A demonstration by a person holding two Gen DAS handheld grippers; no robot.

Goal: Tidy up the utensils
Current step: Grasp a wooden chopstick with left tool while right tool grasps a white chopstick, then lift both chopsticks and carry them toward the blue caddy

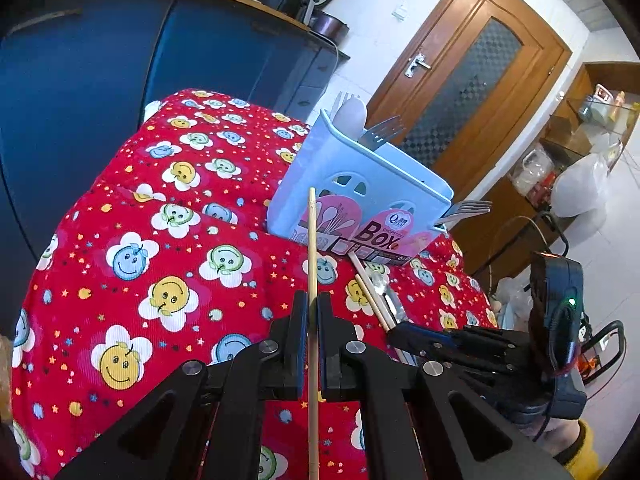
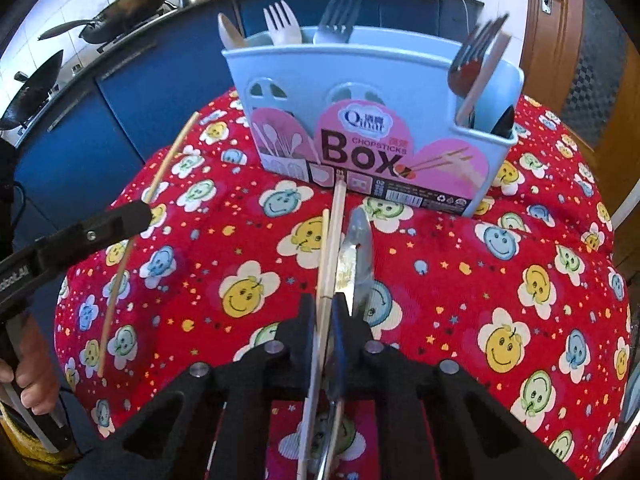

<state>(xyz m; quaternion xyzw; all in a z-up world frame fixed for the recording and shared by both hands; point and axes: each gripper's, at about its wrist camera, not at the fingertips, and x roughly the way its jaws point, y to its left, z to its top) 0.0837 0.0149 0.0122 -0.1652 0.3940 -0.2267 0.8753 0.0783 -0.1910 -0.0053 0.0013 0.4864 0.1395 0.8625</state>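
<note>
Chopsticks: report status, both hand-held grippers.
Left hand-held gripper shut on single chopstick, lifted. Right hand-held gripper shut on chopstick pair, metal spoon alongside. Blue utensil box ahead, nothing blocking it.

Red smiley-flower cloth covered worktop; blue cabinets behind; woks on stove; wooden door near white bags.

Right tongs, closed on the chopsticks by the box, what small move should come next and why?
Probably lift the right tongs straight up a little. They are shut on two chopsticks that lie on the cloth beside a spoon, tips against the foot of the box. Lifting should clear spoon and wall before carrying them to a compartment.
</note>
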